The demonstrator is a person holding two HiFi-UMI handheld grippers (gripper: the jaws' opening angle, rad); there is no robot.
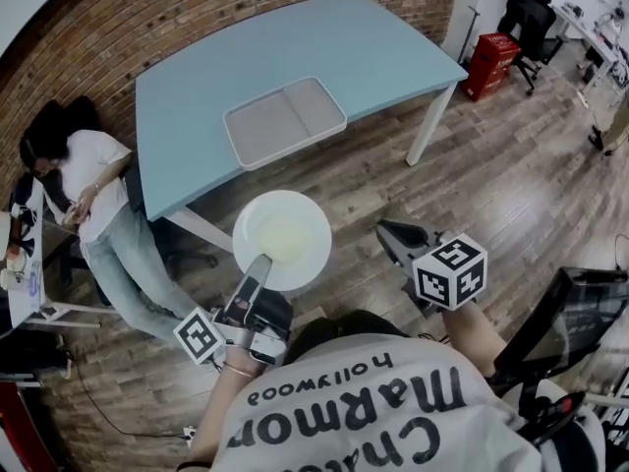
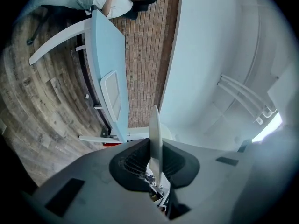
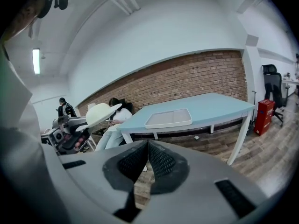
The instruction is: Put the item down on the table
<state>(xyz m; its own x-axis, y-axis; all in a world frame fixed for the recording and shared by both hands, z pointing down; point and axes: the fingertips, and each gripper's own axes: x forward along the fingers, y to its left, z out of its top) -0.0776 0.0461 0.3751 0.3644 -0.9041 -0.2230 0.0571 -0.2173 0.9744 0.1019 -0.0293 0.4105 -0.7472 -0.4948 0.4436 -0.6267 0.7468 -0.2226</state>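
My left gripper (image 1: 258, 266) is shut on the rim of a white plate (image 1: 283, 236), which hangs level above the wood floor, short of the light blue table (image 1: 373, 42). In the left gripper view the plate (image 2: 154, 134) shows edge-on, pinched between the jaws of the left gripper (image 2: 154, 158). My right gripper (image 1: 396, 238) hovers to the right of the plate, shut and empty. In the right gripper view its jaws (image 3: 148, 146) meet with nothing between them, and the plate (image 3: 96, 113) shows at the left, with the table (image 3: 210, 105) beyond.
A shallow grey two-part tray (image 1: 284, 120) lies on the table near its front edge. A seated person (image 1: 93, 190) is at the table's left end. A red box (image 1: 491, 63) and an office chair (image 1: 528, 18) stand at the far right. A brick wall (image 3: 187, 76) backs the table.
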